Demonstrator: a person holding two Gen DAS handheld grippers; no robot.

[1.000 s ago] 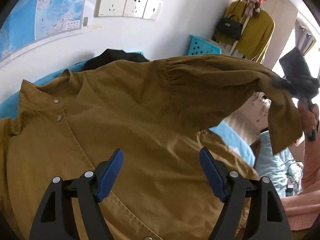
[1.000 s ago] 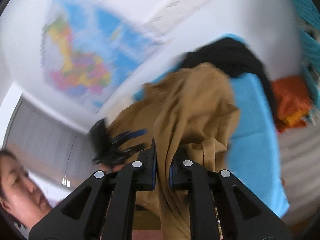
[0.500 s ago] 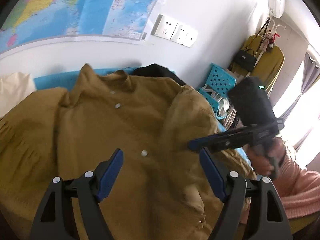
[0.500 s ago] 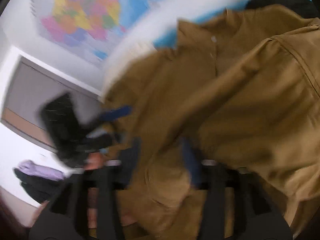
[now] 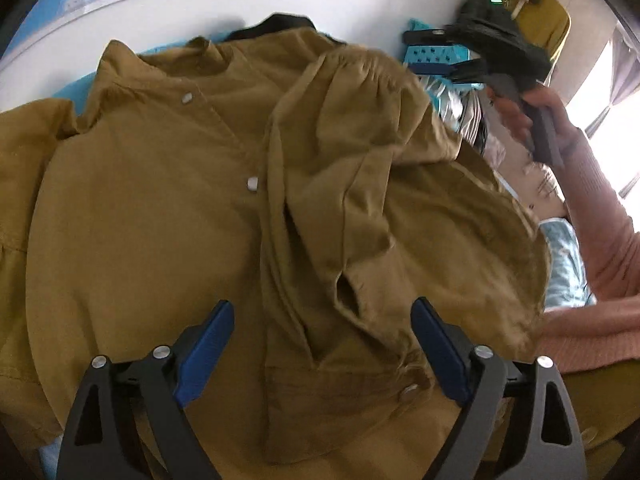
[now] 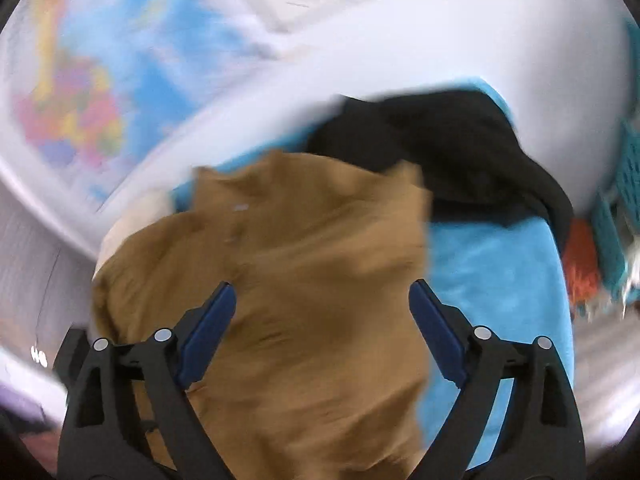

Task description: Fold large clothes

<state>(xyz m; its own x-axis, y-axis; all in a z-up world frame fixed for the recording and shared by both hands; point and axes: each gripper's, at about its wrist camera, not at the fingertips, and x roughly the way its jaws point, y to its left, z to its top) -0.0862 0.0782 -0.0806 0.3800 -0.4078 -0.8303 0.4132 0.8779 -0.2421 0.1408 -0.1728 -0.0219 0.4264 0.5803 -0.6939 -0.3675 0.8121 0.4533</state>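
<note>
Left tool (image 5: 322, 354): jaws wide, nothing held, poised over the lower front of the shirt. Right tool (image 6: 322, 338): jaws wide, nothing held, above the shirt's right side; seen from the left wrist view up by the shoulder, clear of the cloth. Item: 1 mustard button-front shirt (image 5: 160, 216), lying front up on the blue bed (image 6: 492, 280), collar toward the wall, 1 sleeve (image 5: 360, 168) laid across the chest, the other spread to the left. Handling, judged: soft, light, limp woven cloth; will sag and crease, not slippery; best pinched at hem, cuff or shoulder seam. Buttons visible: 3. Also present: 1 black garment (image 6: 440, 152) behind the collar, 1 wall map (image 6: 80, 80).
</note>
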